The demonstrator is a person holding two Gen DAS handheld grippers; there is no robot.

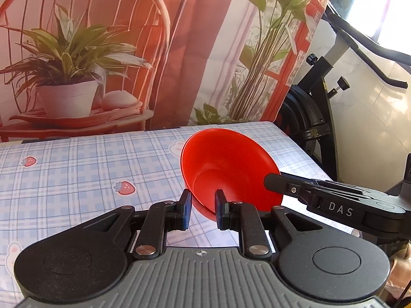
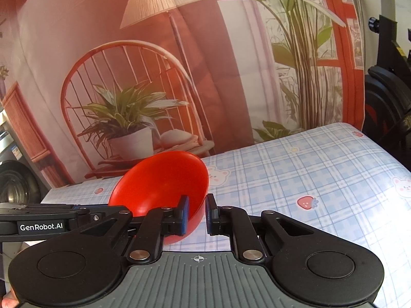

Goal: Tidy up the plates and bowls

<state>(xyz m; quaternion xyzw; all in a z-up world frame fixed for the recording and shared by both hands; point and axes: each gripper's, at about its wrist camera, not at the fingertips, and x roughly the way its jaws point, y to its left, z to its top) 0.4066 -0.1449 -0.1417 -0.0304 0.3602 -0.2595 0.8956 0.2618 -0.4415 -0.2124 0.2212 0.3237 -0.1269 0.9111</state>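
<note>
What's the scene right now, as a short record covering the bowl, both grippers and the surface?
bowl: red bowl, tilted, empty, opening toward the cameras
left gripper: fingers straddle the bowl's rim; grip unclear
right gripper: looks closed on the rim
surface: plaid tablecloth with strawberry print

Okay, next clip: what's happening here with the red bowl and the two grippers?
A person with a handheld gripper in each hand is handling a single red bowl over a table covered with a plaid strawberry-print cloth. The bowl is tilted, with both grippers at its near rim. The left gripper and the right gripper each have one finger inside the rim and one outside, jaws nearly closed. Whether either grips firmly is unclear. No plates or other bowls are in view.
</note>
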